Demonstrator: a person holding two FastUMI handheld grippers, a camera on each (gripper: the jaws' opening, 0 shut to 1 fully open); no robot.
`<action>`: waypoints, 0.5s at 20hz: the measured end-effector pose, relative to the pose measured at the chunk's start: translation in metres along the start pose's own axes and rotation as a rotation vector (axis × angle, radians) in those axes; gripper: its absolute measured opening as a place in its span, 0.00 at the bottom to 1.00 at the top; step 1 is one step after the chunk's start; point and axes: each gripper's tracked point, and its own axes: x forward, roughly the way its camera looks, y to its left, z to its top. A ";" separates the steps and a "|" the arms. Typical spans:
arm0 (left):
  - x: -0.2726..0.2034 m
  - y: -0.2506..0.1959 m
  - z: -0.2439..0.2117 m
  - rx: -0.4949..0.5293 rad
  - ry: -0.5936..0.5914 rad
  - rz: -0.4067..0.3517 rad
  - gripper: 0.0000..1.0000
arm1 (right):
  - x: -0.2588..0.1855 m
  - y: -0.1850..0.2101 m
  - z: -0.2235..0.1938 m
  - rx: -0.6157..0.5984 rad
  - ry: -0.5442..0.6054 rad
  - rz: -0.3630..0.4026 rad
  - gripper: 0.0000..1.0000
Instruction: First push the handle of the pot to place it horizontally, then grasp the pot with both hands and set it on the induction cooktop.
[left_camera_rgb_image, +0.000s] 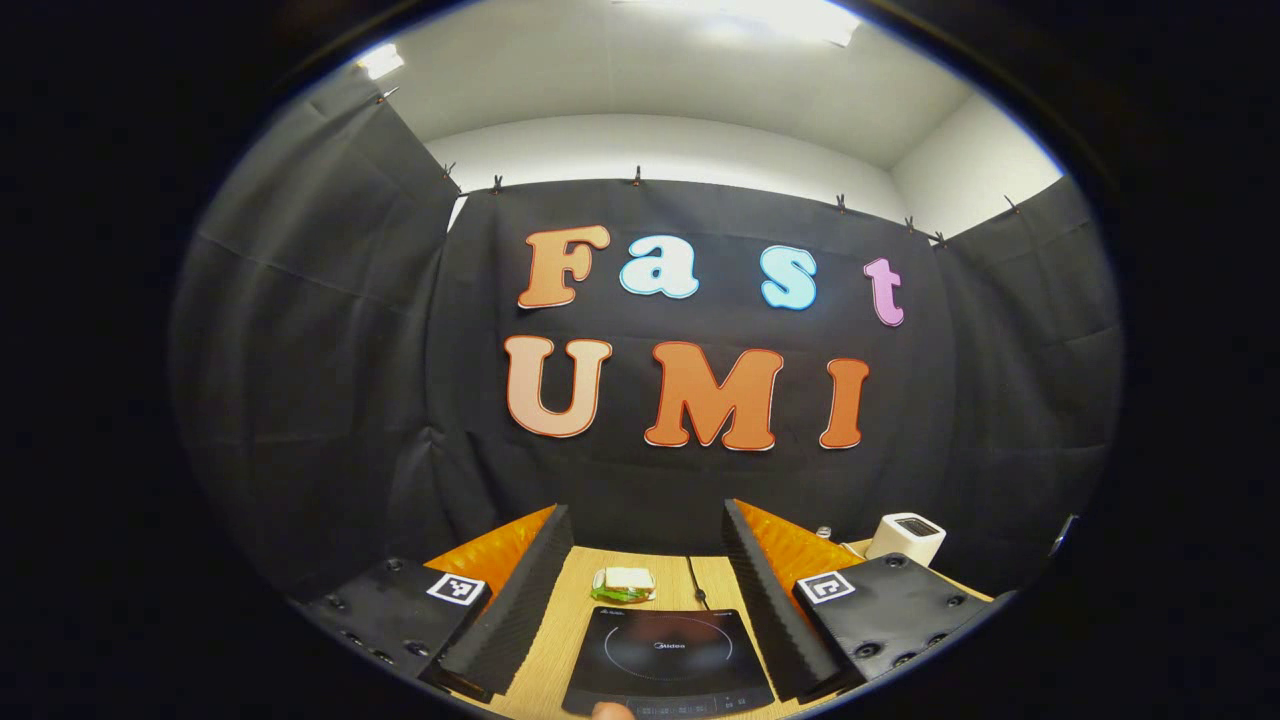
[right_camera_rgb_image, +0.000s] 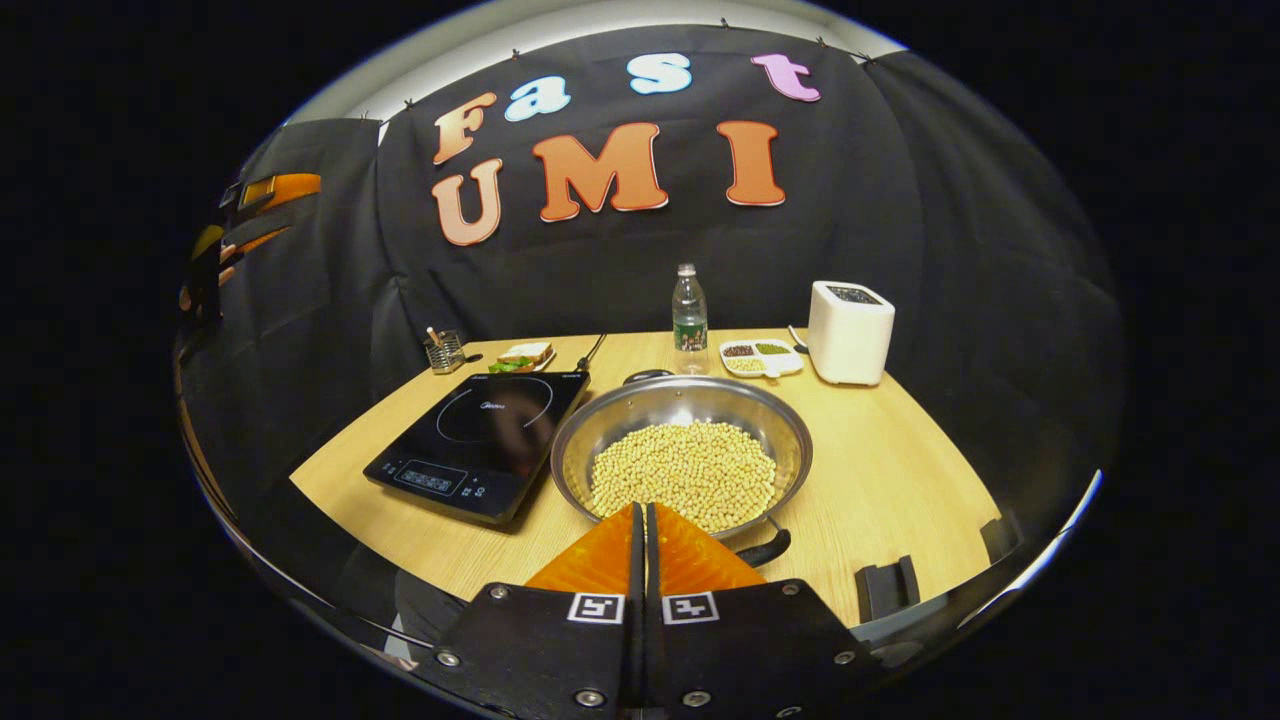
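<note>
A steel pot (right_camera_rgb_image: 600, 425) full of yellow beans stands on the wooden table (right_camera_rgb_image: 900, 470), right of the black induction cooktop (right_camera_rgb_image: 480, 430). One black handle (right_camera_rgb_image: 768, 547) sticks out at the pot's near rim and another (right_camera_rgb_image: 648, 376) at its far rim. My right gripper (right_camera_rgb_image: 640, 508) is shut with nothing between its fingers, its tips over the pot's near rim beside the near handle. My left gripper (left_camera_rgb_image: 645, 510) is open and raised, with the cooktop (left_camera_rgb_image: 665, 655) below, between its fingers. In the right gripper view the left gripper (right_camera_rgb_image: 225, 240) hangs high at the far left.
Behind the cooktop lie a sandwich (right_camera_rgb_image: 524, 354), a small utensil holder (right_camera_rgb_image: 445, 350) and a power cord (right_camera_rgb_image: 590, 352). A water bottle (right_camera_rgb_image: 688, 320), a divided dish (right_camera_rgb_image: 760, 357) and a white toaster (right_camera_rgb_image: 850, 330) stand behind the pot. A black clip (right_camera_rgb_image: 885, 585) sits at the table's near right edge.
</note>
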 end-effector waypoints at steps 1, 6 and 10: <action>-0.001 -0.001 0.000 0.001 0.001 0.000 0.98 | 0.002 -0.002 -0.007 0.010 0.014 0.000 0.00; -0.002 -0.003 -0.002 0.007 0.006 0.001 0.98 | 0.015 -0.006 -0.029 0.031 0.054 -0.008 0.00; -0.001 -0.006 -0.007 0.005 0.018 -0.002 0.98 | 0.027 -0.008 -0.042 0.037 0.085 -0.013 0.00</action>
